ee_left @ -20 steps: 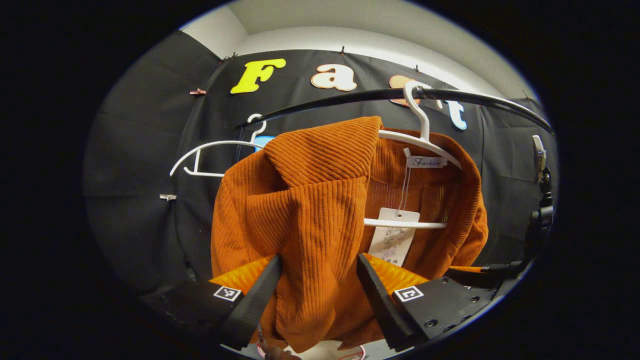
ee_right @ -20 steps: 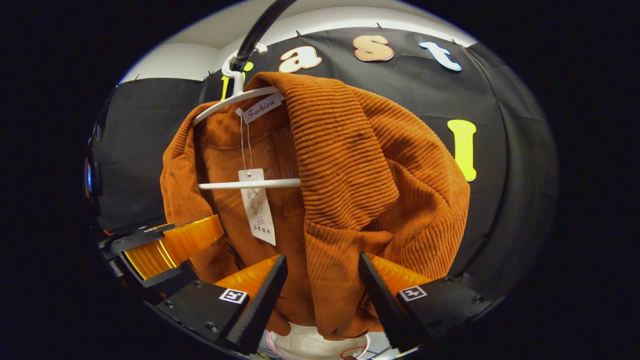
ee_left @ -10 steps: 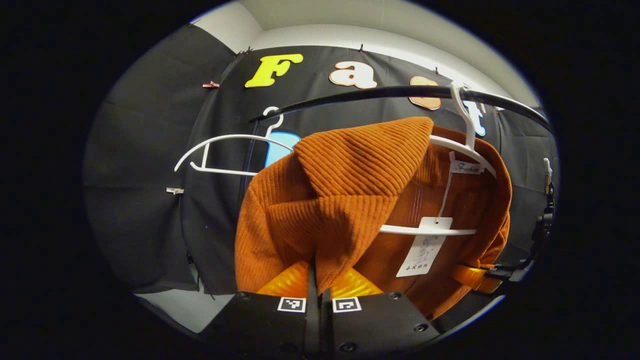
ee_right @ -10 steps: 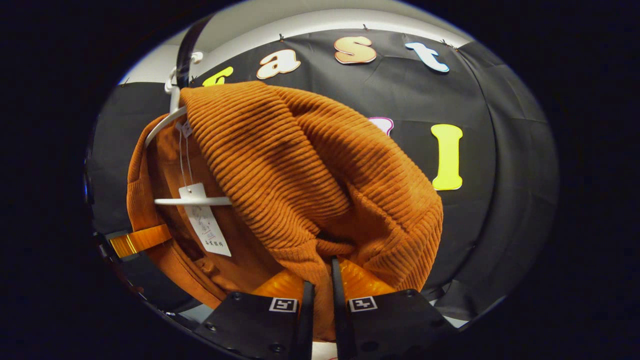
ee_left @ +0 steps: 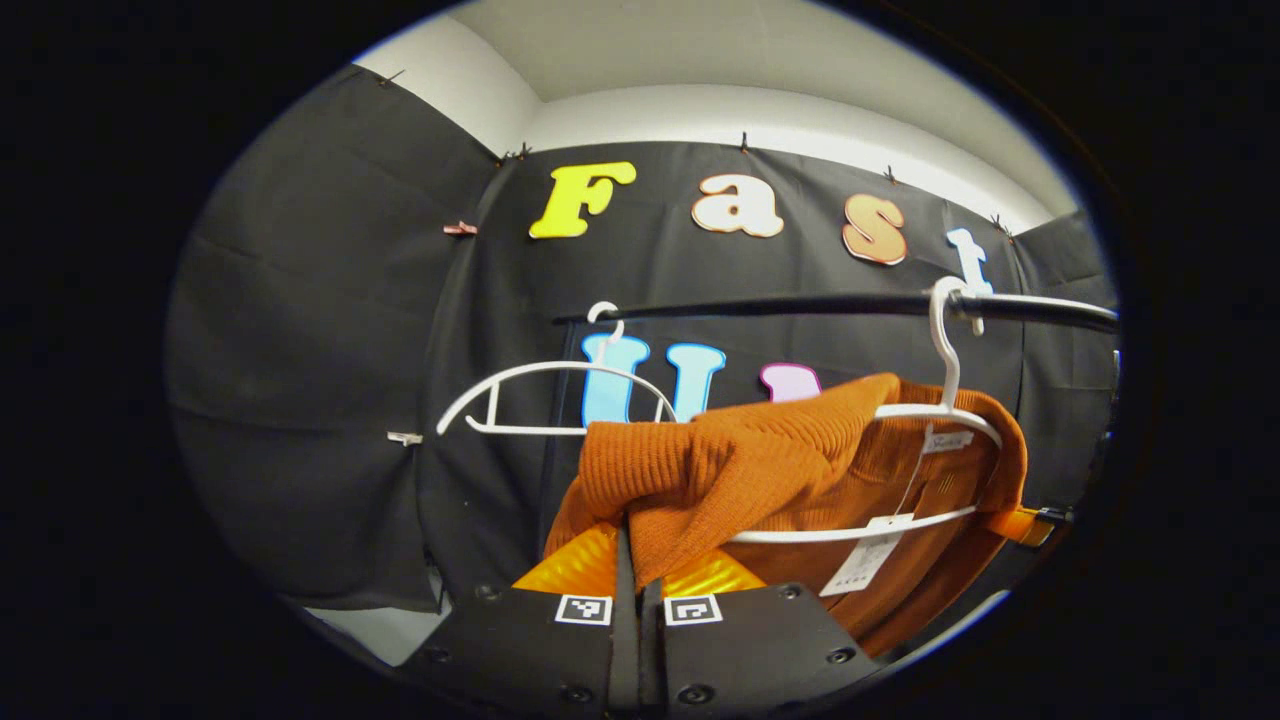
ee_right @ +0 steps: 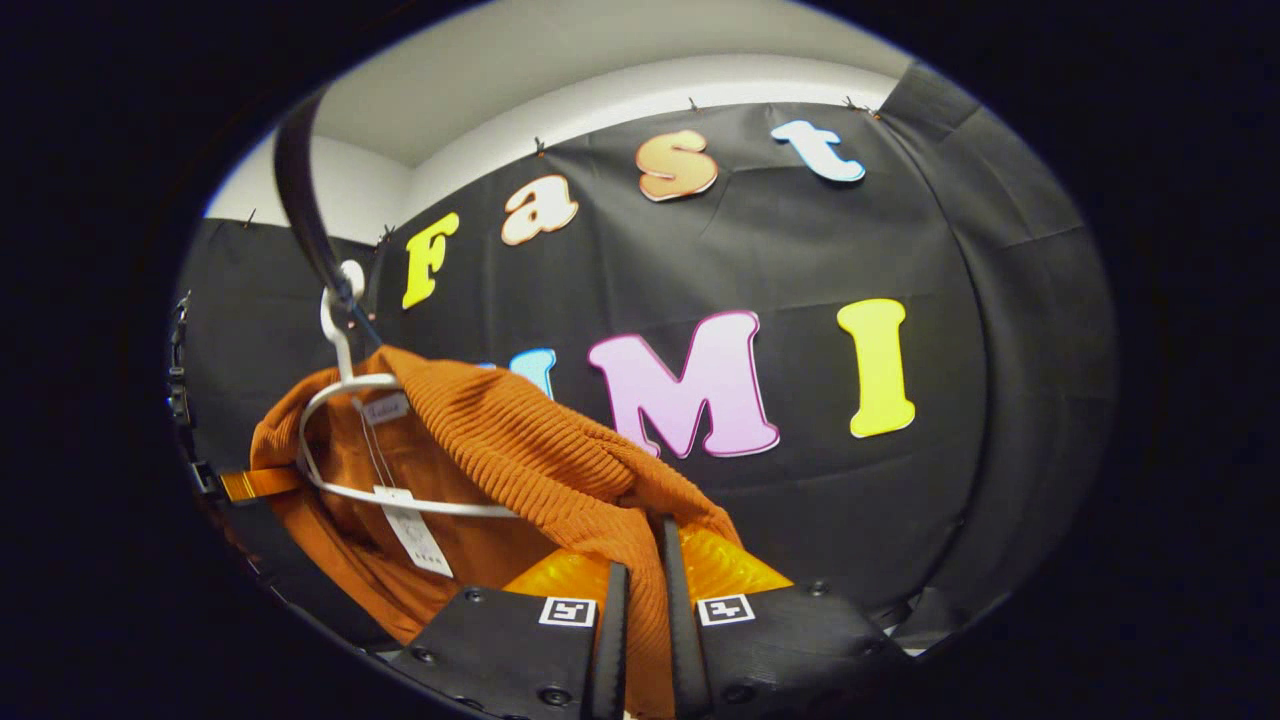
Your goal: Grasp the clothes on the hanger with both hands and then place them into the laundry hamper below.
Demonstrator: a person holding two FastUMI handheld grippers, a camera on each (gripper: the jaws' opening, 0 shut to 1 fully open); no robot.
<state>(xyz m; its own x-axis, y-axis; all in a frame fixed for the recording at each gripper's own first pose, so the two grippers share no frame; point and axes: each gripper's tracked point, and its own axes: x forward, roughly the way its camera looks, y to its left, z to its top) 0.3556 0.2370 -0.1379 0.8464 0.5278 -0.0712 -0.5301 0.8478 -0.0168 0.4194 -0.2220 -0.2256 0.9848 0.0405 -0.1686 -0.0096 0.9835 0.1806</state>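
Observation:
An orange ribbed sweater (ee_left: 760, 470) (ee_right: 520, 450) hangs on a white hanger (ee_left: 945, 400) (ee_right: 345, 390) hooked over a black rail (ee_left: 800, 305) (ee_right: 300, 200). My left gripper (ee_left: 630, 590) is shut on a fold of the sweater's shoulder, low in the left gripper view. My right gripper (ee_right: 638, 600) is shut on the other shoulder's fabric, which is stretched taut toward it. A white paper tag (ee_left: 862, 565) (ee_right: 415, 530) dangles inside the neck. An orange finger (ee_left: 1020, 525) of the other gripper shows at the far right edge.
A second, bare white hanger (ee_left: 540, 400) hangs on the same rail to the left of the sweater. A strip of pale floor (ee_left: 385, 630) shows at the lower left. Black cloth walls close in behind and on both sides.
Both grippers closed on the sweater's shoulders a second ago. Since then both have drawn back and down, pulling the fabric sideways off the hanger's ends; the sweater now sits lower in both views.

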